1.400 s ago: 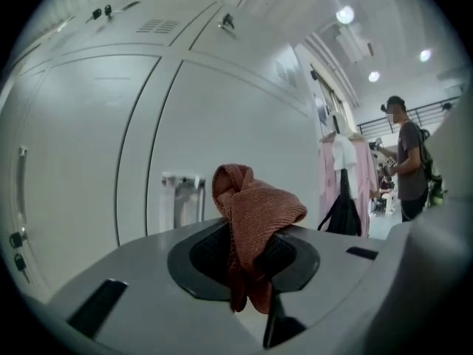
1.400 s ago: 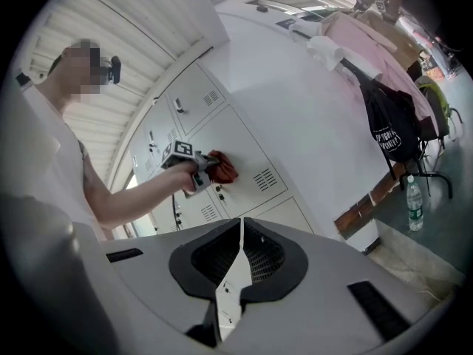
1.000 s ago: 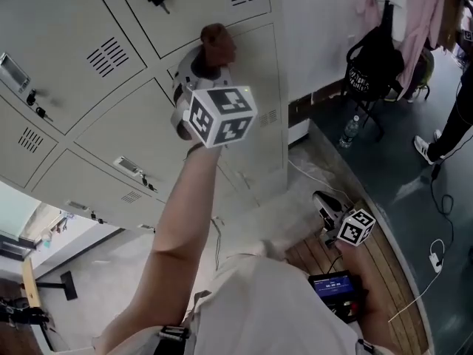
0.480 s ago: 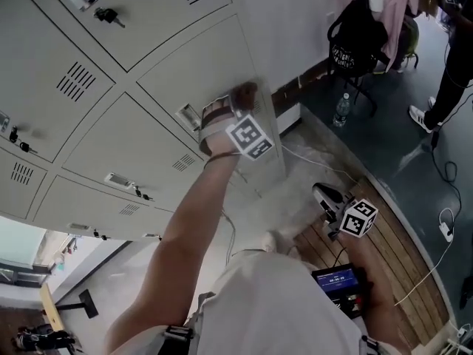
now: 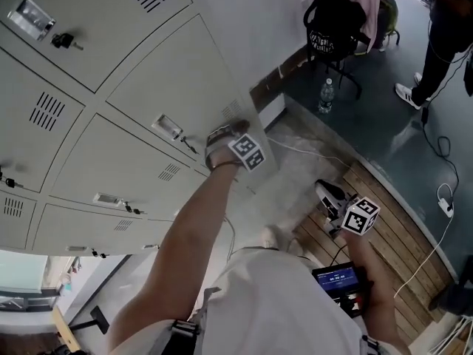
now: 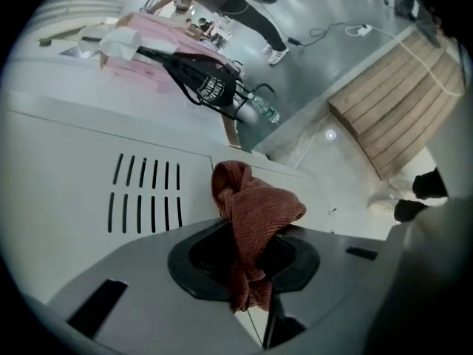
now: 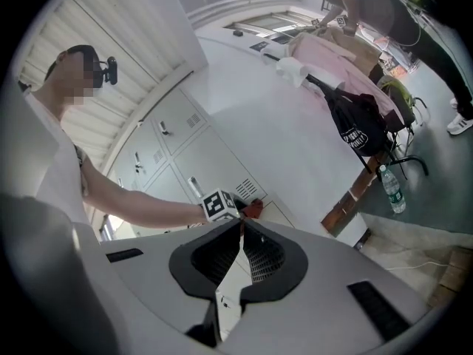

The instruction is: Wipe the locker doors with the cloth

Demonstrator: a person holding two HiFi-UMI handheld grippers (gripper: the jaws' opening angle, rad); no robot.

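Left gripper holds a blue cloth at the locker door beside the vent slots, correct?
Not blue: the left gripper view shows the cloth is reddish-brown. The left gripper does hold it at the locker door beside the vent slots.

Soft, even light makes the locker doors (image 5: 185, 87) bright, with only faint shadows on them. My two gripper views bend round, black at the corners. The cloth (image 6: 251, 213) by the doors looks sharp.
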